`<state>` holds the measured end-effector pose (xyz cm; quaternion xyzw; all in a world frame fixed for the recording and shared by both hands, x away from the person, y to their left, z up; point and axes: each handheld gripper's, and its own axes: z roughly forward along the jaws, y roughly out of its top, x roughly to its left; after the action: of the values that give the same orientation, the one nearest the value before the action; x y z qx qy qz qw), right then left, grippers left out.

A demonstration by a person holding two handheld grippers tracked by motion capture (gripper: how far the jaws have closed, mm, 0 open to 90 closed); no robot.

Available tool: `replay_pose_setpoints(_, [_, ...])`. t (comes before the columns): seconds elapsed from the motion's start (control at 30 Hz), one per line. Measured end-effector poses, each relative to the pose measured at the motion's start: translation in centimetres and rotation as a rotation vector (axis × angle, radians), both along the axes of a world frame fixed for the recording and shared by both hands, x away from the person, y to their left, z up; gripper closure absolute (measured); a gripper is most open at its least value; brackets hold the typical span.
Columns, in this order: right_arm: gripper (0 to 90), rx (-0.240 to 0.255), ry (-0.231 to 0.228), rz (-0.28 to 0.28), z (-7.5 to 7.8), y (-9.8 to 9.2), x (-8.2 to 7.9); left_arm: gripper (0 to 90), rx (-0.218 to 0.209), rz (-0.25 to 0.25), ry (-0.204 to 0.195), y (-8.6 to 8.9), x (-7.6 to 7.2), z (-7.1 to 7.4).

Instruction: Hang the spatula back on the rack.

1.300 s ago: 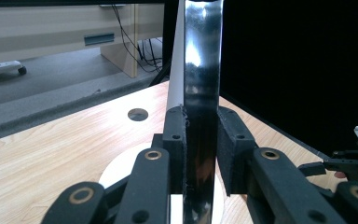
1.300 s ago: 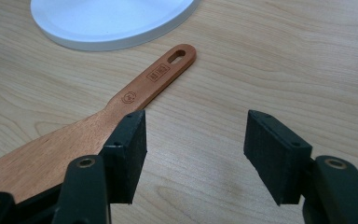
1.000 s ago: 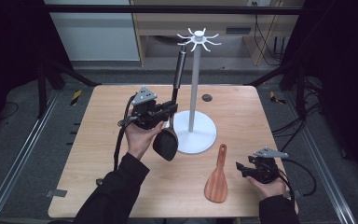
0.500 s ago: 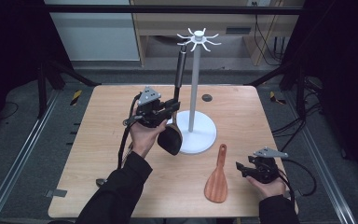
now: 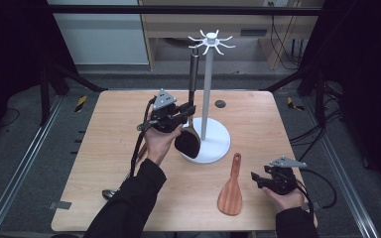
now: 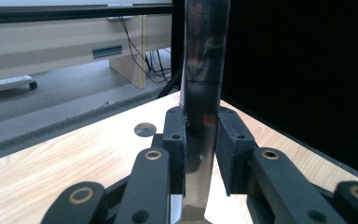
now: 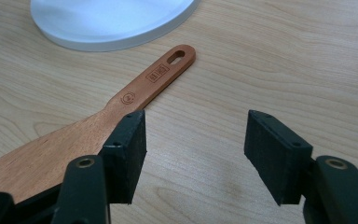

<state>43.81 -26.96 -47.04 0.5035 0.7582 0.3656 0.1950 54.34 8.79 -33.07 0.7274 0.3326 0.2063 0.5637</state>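
Nearest the person, right gripper resting low on the table, off to the near right of the white stand, jaws spread wide with nothing but bare wood between the pads. Just beside it, closer to the stand, wooden spatula lying flat, broad blade toward the person, handle with the hanging hole aimed at the stand's round base, tip close to the base rim but not touching. Same spatula passing right under the left pad in the right gripper view, no contact to be sure of.

Further out, left of the stand pole, left gripper clamped on the shiny handle of the black ladle. Long axis nearly upright, only slightly tilted, black bowl end down over the near left edge of the base, handle top pointing up toward the stand's ring of hooks. Can't tell if the top is actually on a hook. In the left gripper view, pads squeezed narrow on both sides of the metal handle.

Beyond the stand, small dark round disc set in the tabletop
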Motion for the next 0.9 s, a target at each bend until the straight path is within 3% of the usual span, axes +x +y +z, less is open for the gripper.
replay_pose_setpoints(0.43, [38.9, -0.002, -0.009, -0.004, 0.0, 0.0, 0.0, 74.3, -0.011, -0.007, -0.007, -0.9, 1.0, -0.3])
replay_pose_setpoints(0.9, [38.8, -0.004, -0.013, 0.002, 0.0, 0.0, 0.0, 73.9, 0.008, 0.005, -0.010, -1.5, 1.7, -0.3])
